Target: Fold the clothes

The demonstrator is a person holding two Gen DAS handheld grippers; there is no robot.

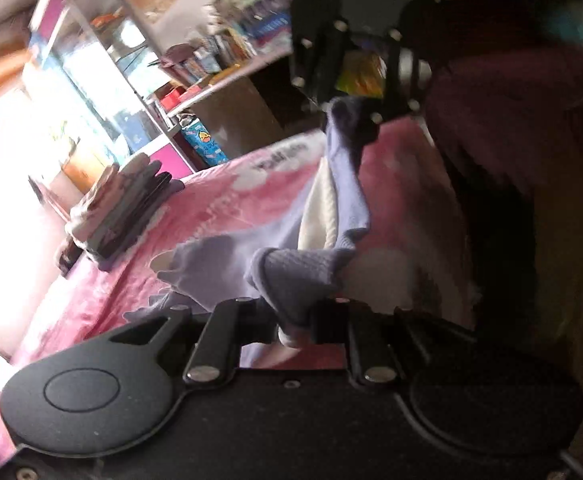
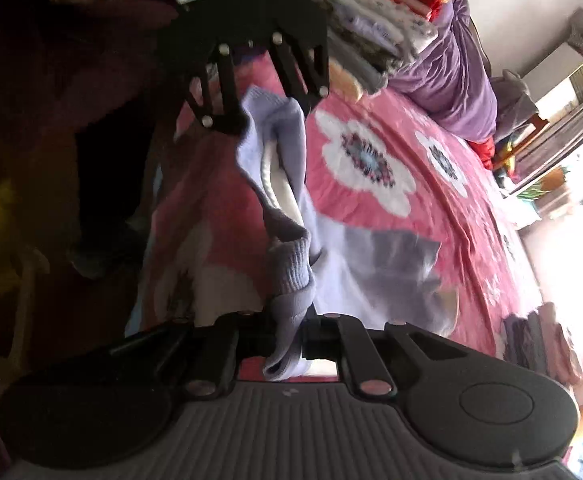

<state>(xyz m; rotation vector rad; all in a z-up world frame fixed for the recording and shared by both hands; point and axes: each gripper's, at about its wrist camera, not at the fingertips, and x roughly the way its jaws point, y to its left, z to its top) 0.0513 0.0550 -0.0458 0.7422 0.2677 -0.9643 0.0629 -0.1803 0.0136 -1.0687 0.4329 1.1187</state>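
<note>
Bed: pink floral cover, fills centre and right of the right wrist frame, centre-left of the left wrist frame.
Shelves: cluttered, upper centre, left wrist frame.
Folded piles: one at top centre of the right wrist frame; darker stack at mid-left, left wrist frame.
Garment: lavender with white lining, centre of both frames, stretched in the air above the bed between both tools.
Left gripper: bottom centre, clenched on garment's ribbed edge.
Right gripper: bottom centre, clamped on opposite edge.
</note>
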